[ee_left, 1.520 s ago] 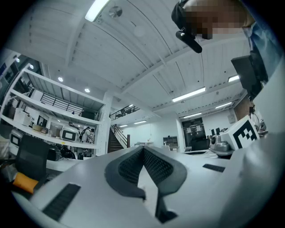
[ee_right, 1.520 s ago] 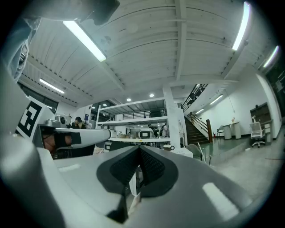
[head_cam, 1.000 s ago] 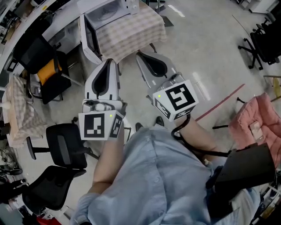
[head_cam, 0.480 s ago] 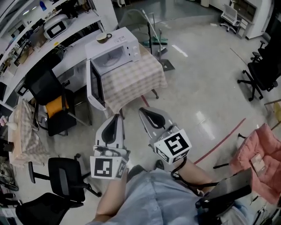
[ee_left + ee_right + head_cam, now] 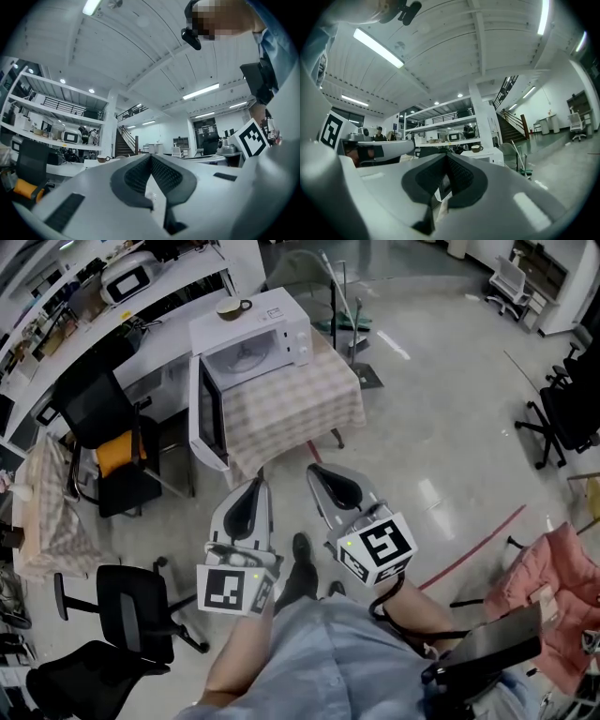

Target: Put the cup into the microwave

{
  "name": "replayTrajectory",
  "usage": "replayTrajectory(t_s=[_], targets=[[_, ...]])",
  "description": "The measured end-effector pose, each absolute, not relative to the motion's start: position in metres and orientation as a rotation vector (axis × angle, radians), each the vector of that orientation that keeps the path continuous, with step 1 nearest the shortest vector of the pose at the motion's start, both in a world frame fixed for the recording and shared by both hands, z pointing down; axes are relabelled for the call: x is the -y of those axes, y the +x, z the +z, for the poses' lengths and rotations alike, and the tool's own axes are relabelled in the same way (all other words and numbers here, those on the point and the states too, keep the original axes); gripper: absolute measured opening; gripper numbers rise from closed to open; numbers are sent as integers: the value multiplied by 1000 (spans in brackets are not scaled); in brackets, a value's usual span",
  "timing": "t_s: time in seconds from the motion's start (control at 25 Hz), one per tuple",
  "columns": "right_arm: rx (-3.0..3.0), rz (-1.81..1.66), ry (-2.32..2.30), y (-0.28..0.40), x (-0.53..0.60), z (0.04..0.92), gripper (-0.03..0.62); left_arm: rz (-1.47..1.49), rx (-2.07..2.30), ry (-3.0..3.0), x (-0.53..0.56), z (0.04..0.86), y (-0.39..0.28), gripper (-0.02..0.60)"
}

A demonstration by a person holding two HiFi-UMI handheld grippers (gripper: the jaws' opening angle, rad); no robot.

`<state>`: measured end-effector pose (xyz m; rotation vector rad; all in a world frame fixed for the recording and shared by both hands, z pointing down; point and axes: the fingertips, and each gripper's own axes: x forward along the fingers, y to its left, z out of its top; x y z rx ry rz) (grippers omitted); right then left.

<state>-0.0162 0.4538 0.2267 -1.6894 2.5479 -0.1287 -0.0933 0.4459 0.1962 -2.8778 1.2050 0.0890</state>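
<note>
A brown cup [image 5: 230,307] stands on top of the white microwave [image 5: 255,334]. The microwave's door [image 5: 208,418] hangs open toward the left, on a table with a checked cloth [image 5: 300,404]. Both grippers are held level over the floor, short of the table and pointing at it. My left gripper [image 5: 258,482] is shut with nothing in it, and my right gripper [image 5: 314,468] is shut and empty too. In the left gripper view the cup [image 5: 101,159] shows small and far to the left of the left gripper [image 5: 150,157]. The right gripper view has the cup [image 5: 476,148] beyond the right gripper [image 5: 446,156].
Black office chairs [image 5: 108,442] stand left of the table, and another [image 5: 136,592] is close to my left side. A white workbench [image 5: 141,296] runs along the upper left. Further chairs [image 5: 572,413] and a pink cloth [image 5: 553,582] are at the right. A red line [image 5: 478,545] crosses the floor.
The head view has lifted: the whole microwave and the cup on top now show. Both grippers sit lower in the picture and farther from the table, still shut.
</note>
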Motion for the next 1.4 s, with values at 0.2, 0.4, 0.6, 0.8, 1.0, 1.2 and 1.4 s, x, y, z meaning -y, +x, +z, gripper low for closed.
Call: replayTrajectory(t_s=[0.2, 0.4, 0.6, 0.8, 1.0, 1.2, 1.4], targets=[[-2560, -121, -1704, -15, -405, 229, 2, 139, -1189, -2906, -394, 201, -89, 5], [-2586, -81, -1660, -25, -343, 224, 2, 169, -1173, -2919, -330, 200, -89, 5], [-2586, -92, -1665, -33, -281, 224, 2, 168, -1164, -2937, -269, 203, -95, 5], [-2586, -109, -1701, -39, -232, 226, 2, 189, -1143, -2958, -219, 201, -100, 5], [-2569, -89, -1764, -35, -205, 220, 2, 222, -1081, -2990, -192, 198, -95, 5], [-2556, -65, -1803, -31, -190, 217, 2, 217, -1023, -3032, -185, 204, -88, 5], [-2544, -60, -1810, -27, -176, 218, 2, 195, -1014, -3048, -177, 212, -85, 5]])
